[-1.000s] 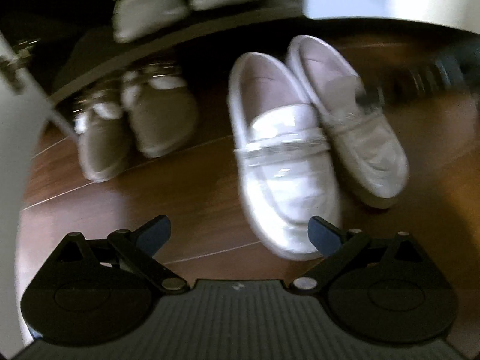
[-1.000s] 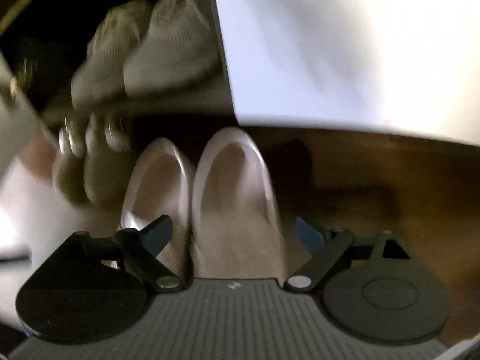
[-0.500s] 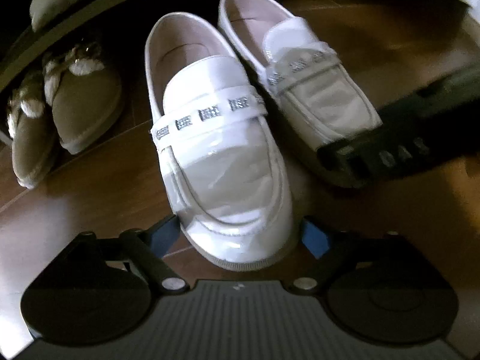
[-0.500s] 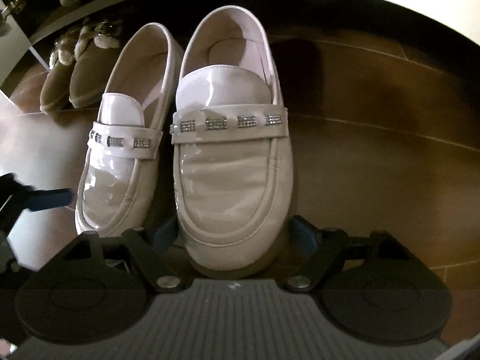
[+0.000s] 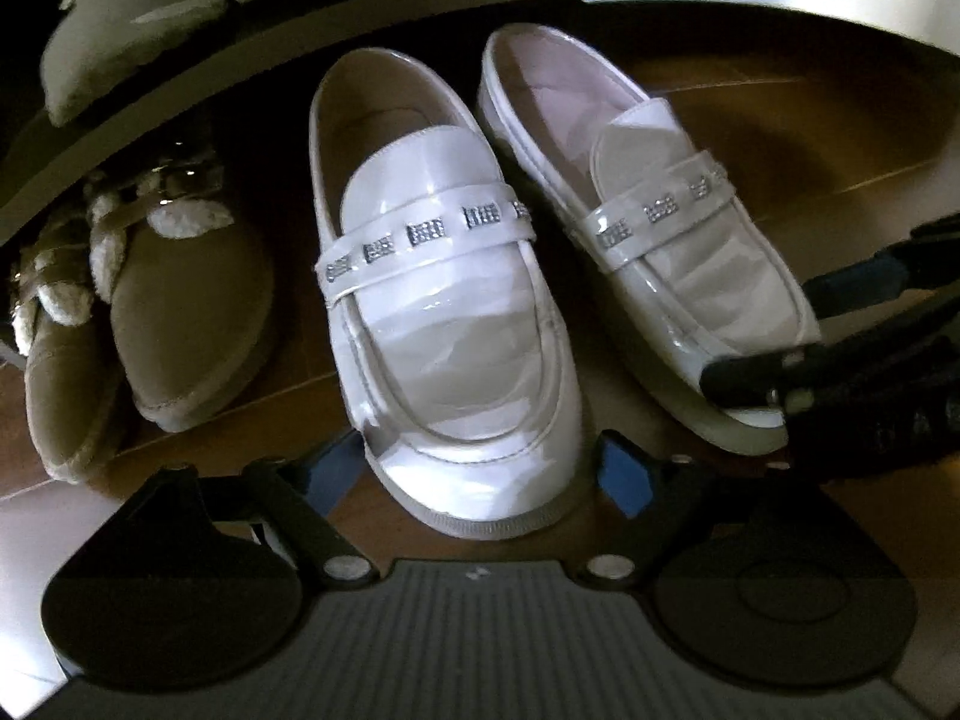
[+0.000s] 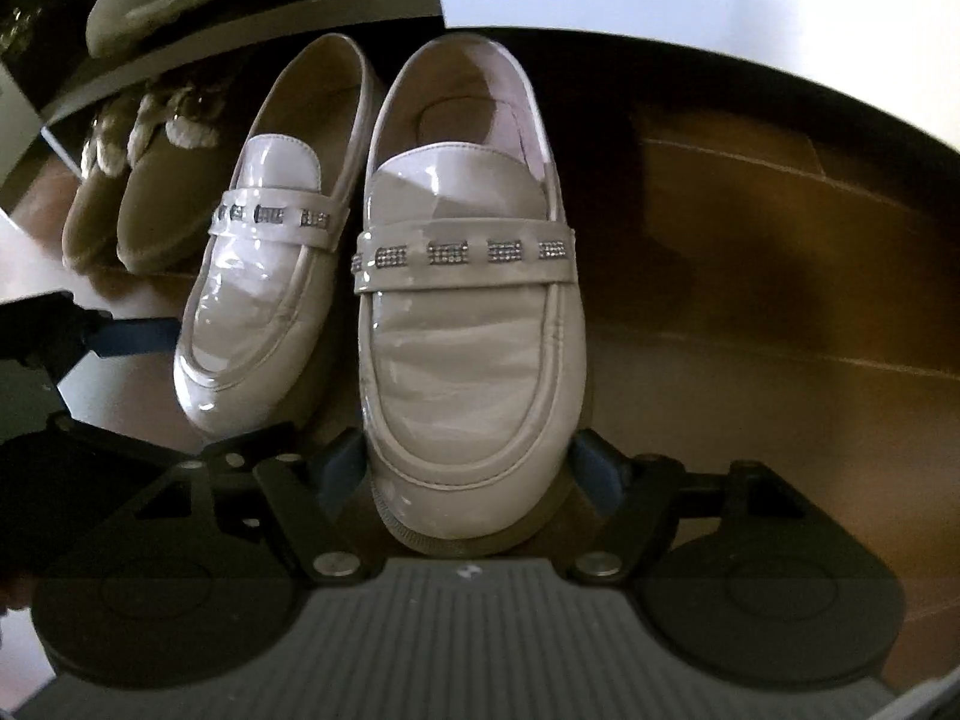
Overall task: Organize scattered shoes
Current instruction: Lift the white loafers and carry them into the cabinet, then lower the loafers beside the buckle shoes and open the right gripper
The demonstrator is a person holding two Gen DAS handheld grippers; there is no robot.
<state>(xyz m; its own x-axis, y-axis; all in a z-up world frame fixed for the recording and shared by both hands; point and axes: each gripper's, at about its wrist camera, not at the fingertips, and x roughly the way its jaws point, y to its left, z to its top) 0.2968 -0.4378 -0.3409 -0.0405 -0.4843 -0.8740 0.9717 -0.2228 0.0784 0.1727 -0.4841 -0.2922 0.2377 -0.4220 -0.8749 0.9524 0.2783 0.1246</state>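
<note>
Left wrist view: we straddle both white loafers.
Each gripper (image 5: 480, 474) (image 6: 465, 468) is closing around a toe, nothing lifted or shelved yet.

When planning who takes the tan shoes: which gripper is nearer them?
Left. The left gripper is closing around the toe of the loafer beside the tan shoes; the right gripper is closing around the other loafer, one shoe farther away.
</note>
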